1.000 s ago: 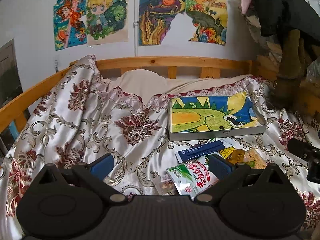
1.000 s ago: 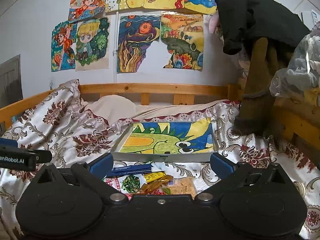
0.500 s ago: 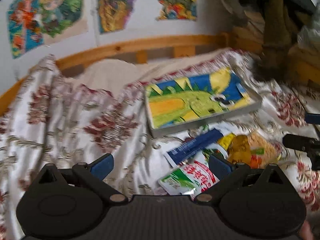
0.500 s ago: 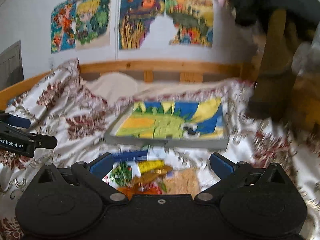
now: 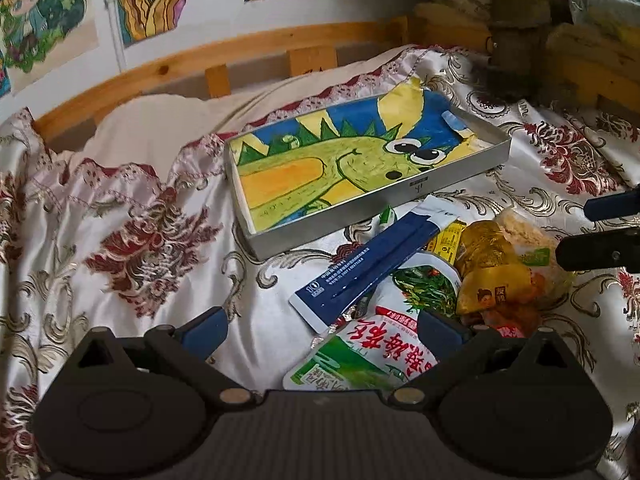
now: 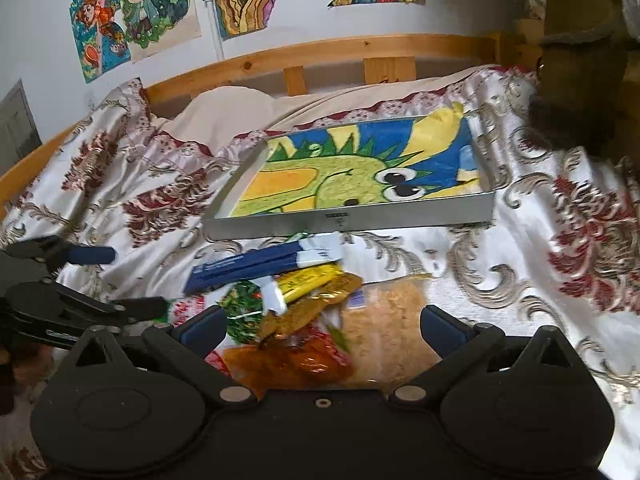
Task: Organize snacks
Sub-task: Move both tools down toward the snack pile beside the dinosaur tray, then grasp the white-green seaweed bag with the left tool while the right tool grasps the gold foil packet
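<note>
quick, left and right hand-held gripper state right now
Left hand-held gripper: open, holding nothing.
Right hand-held gripper: open, holding nothing.

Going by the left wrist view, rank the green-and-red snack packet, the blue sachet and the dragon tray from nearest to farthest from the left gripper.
From the left gripper:
1. Green-and-red snack packet, lying between the fingertips, toward the right one.
2. Blue sachet, just beyond, slanting up to the right.
3. Dragon tray, farthest, past the snack pile toward the headboard.
</note>
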Tool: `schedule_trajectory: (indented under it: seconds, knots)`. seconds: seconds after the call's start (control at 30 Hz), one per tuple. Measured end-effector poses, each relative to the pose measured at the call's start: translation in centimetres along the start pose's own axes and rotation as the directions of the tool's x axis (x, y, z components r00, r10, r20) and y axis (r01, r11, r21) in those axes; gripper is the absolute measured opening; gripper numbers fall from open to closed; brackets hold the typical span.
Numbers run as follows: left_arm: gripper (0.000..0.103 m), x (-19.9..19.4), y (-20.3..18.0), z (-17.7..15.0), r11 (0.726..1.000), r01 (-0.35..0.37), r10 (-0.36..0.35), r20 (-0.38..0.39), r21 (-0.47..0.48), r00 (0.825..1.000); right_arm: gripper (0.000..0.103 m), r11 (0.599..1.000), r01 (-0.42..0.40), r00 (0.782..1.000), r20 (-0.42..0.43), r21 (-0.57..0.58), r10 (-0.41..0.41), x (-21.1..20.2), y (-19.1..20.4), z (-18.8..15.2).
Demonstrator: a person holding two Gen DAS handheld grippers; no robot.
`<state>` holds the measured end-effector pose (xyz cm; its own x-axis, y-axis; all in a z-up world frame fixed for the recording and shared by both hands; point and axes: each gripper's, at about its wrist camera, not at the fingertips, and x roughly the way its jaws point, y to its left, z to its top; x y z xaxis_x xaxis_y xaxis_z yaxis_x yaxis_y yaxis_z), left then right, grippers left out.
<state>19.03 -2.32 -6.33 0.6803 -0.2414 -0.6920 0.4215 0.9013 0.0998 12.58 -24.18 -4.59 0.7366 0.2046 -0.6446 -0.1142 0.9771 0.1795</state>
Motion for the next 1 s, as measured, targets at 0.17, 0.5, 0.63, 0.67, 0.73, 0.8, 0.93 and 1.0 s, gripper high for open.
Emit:
schedule_trajectory:
  seconds: [0.17, 0.5, 0.63, 0.67, 0.73, 0.8, 0.93, 1.0]
  knots:
    - [0.103, 0.9, -0.1, -0.1, 0.999, 0.009, -0.008, -0.007, 0.033, 1.0, 0.102, 0.996, -0.059, 0.998, -0.016, 0.062, 0.06, 0.4, -0.2, 0.2]
    - [0.103, 1.3, -0.7, -0.3, 0.998, 0.027, -0.028, 0.015, 0.052, 0.999, 0.09, 0.98, -0.136, 0.989, -0.04, 0.147, 0.143, 0.5, -0.5, -0.1]
    - [0.103, 0.5, -1.6, -0.3, 0.993, 0.017, -0.026, 0.077, 0.114, 0.997, 0.089, 0.986, -0.115, 0.99, -0.065, 0.118, 0.123, 0.7, 0.1, -0.4]
    - [0.103, 0.3, -1.9, -0.3, 0.991, 0.018, -0.029, 0.088, 0.132, 0.996, 0.089, 0.99, -0.099, 0.992, -0.067, 0.104, 0.107, 0.7, 0.3, -0.5]
    - [0.103, 0.1, -2.4, -0.4, 0.986, 0.017, -0.034, 0.101, 0.168, 0.994, 0.088, 0.993, -0.086, 0.993, -0.069, 0.085, 0.092, 0.8, 0.5, -0.6]
    - [0.103, 0.1, -3.1, -0.6, 0.979, 0.015, -0.037, 0.105, 0.202, 0.994, 0.086, 0.991, -0.091, 0.993, -0.072, 0.093, 0.098, 0.8, 0.4, -0.6]
    - [0.103, 0.2, -4.2, -1.0, 0.965, 0.023, -0.051, 0.101, 0.263, 0.994, 0.084, 0.99, -0.096, 0.992, -0.073, 0.107, 0.104, 0.8, 0.2, -0.7]
    - [0.103, 0.3, -4.6, -1.2, 0.96, 0.031, -0.06, 0.096, 0.278, 0.994, 0.083, 0.988, -0.102, 0.991, -0.076, 0.115, 0.111, 0.9, 0.1, -0.7]
